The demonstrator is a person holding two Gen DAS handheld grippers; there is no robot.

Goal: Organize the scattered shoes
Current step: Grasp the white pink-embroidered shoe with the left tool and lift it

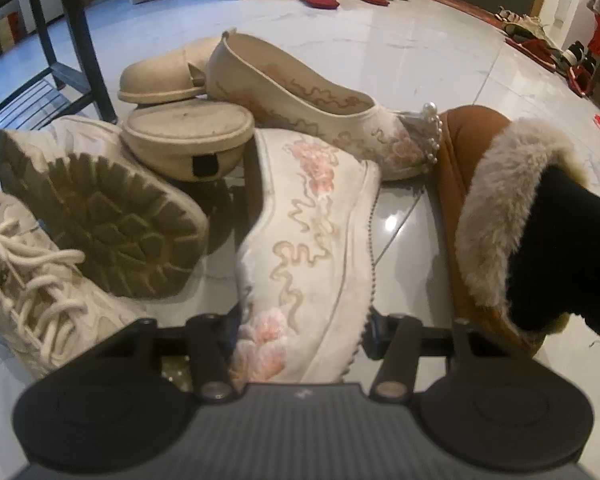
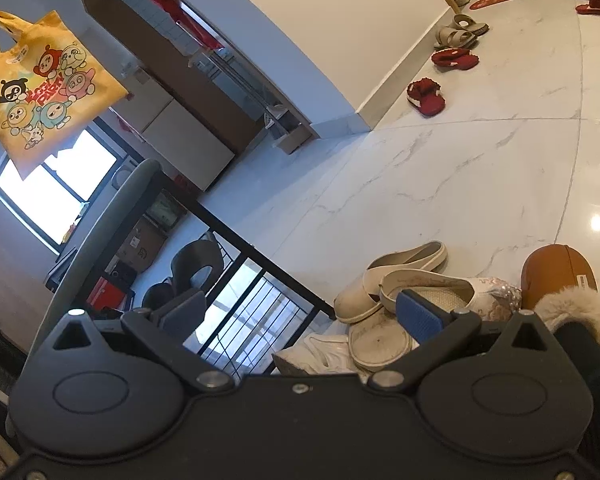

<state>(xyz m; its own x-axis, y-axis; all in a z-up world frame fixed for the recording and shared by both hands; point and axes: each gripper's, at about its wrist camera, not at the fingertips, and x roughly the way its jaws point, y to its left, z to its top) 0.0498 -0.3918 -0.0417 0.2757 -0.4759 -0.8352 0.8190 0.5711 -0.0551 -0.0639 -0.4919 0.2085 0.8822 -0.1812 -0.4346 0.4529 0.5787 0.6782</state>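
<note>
Since your left gripper (image 1: 300, 320) already has the embroidered shoe (image 1: 312, 240) between its jaws, everything turns on how that shoe lies: its long axis runs straight away from you along the fingers, near end pinched, far end pointing into the pile. The jaws stand fairly narrow, closed onto the shoe's sides as far as I can judge; its sole edge with the bead trim faces your right. Its mate (image 1: 320, 108) lies crosswise beyond it, long axis left to right, pearl-trimmed toe touching the brown fur slipper (image 1: 496, 216) on your right. Just left of the held shoe sit a tipped sneaker (image 1: 104, 212), sole facing you, a laced sneaker (image 1: 28, 280) nearer the corner, and two beige slip-ons (image 1: 180, 120) stacked against the mate.

Your right gripper (image 2: 300, 316) hangs higher and off to the side, jaws wide and holding nothing, so the left is clearly the nearer hand. From its view the black rack (image 2: 256, 292) stands just left of the pile, and its wire shelf holds dark shoes (image 2: 192, 268) farther back; the near part of the shelf looks bare. I'd lift the shoe straight up before swinging, since its far end sits close to the slip-ons. More slippers (image 2: 424, 96) lie well apart across the floor (image 2: 460, 168).
</note>
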